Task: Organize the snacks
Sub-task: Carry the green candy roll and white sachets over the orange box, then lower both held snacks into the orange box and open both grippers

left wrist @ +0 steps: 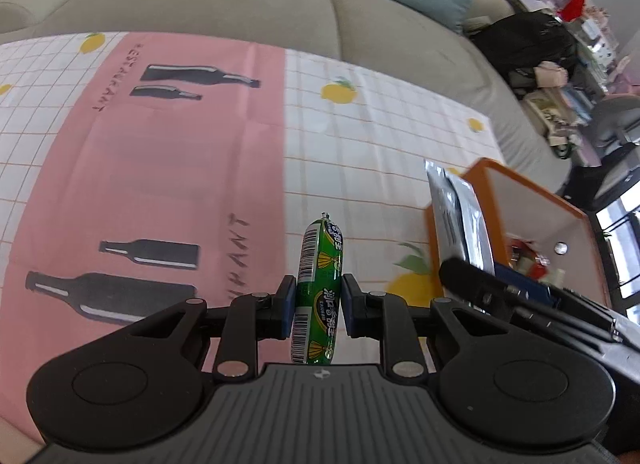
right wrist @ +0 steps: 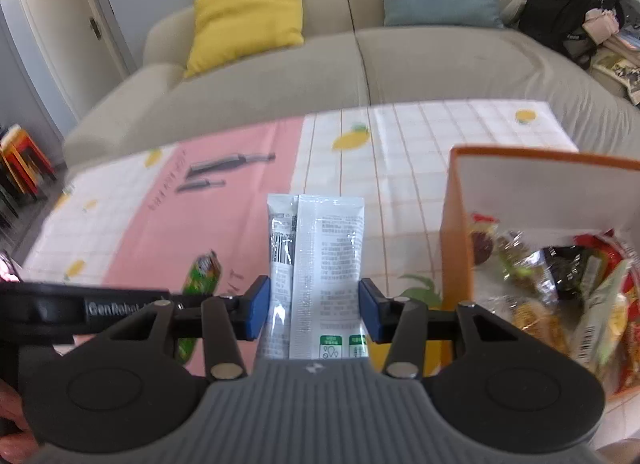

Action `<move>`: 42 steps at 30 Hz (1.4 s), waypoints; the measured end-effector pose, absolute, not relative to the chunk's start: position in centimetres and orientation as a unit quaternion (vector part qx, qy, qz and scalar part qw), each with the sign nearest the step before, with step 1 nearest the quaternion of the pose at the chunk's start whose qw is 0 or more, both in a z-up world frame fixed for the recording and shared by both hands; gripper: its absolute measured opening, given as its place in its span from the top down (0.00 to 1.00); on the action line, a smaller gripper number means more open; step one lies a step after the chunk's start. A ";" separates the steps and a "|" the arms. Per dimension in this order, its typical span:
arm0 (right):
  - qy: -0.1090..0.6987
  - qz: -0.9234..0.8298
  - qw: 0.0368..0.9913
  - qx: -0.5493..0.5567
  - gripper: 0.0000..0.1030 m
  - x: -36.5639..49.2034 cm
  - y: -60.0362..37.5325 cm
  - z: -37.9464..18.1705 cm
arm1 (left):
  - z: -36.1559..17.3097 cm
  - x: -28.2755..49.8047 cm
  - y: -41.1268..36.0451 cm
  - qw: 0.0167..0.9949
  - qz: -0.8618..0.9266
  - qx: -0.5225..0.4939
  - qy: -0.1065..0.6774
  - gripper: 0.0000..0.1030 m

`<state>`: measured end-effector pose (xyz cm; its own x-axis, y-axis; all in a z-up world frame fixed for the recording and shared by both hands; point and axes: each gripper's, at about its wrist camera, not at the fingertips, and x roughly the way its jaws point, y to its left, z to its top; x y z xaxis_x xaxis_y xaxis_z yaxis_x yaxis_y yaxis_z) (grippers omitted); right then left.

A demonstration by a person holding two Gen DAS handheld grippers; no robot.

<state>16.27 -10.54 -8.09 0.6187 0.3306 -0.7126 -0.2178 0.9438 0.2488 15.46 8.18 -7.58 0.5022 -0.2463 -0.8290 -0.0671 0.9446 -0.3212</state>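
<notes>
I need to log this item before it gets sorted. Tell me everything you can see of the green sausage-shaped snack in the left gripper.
The green snack stick is a slim tube in glossy plastic film, green with yellow fan motifs, white lettering and a white barcode strip along one side. Its far end is crimped to a small tip. It lies lengthwise between the blue pads of the left gripper, which is shut on its middle, holding it clear above the tablecloth. Nothing else touches it. It also shows, blurred, in the right wrist view.
</notes>
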 end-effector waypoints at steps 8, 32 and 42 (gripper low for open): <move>0.379 0.153 0.905 0.120 0.55 13.7 -15.7 -4.4 | -3.8 14.0 4.0 0.859 -0.097 -0.149 0.481 0.75; 0.419 0.050 0.897 0.130 0.55 17.1 -36.7 -3.8 | -3.9 21.3 -13.2 0.822 -0.247 -0.059 0.511 0.75; 0.493 0.058 0.866 0.060 0.55 23.0 -38.0 -7.9 | -8.8 25.8 -18.1 0.801 -0.237 0.003 0.550 0.75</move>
